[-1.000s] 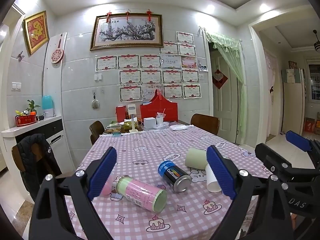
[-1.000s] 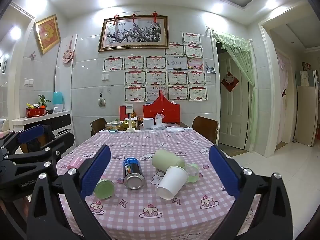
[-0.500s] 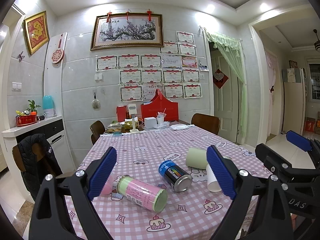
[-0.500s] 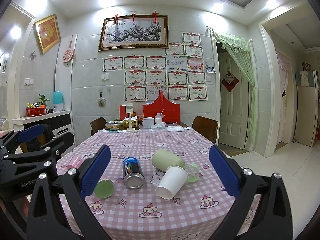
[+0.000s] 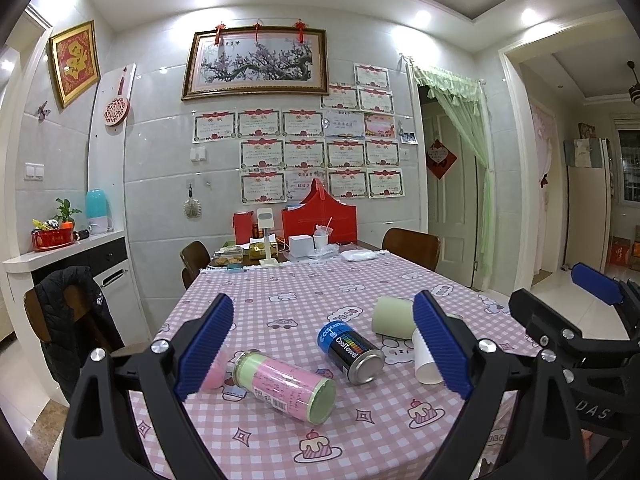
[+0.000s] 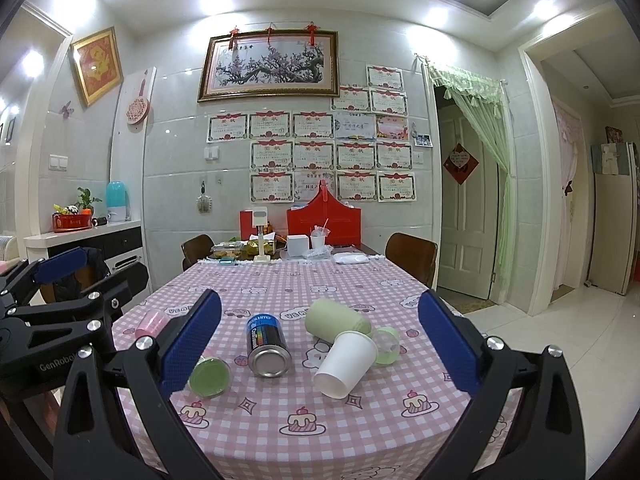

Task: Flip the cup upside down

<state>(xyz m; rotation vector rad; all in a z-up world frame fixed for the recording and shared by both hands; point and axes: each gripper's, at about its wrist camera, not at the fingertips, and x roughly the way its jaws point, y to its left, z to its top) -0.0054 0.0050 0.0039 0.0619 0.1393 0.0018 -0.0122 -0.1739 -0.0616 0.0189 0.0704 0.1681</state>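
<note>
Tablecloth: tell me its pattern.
The tablecloth is pink-and-white gingham with small cartoon cakes, bears and diamonds, clearest in the right wrist view.

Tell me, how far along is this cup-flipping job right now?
Nothing looks done. The white paper cup lies on its side on the checked tablecloth, mouth toward the camera, beside a pale green cup also on its side. Nothing is in hand: the left gripper and right gripper are both open, short of the cups. Left to do: grasp a cup, turn it and set it mouth down.
</note>
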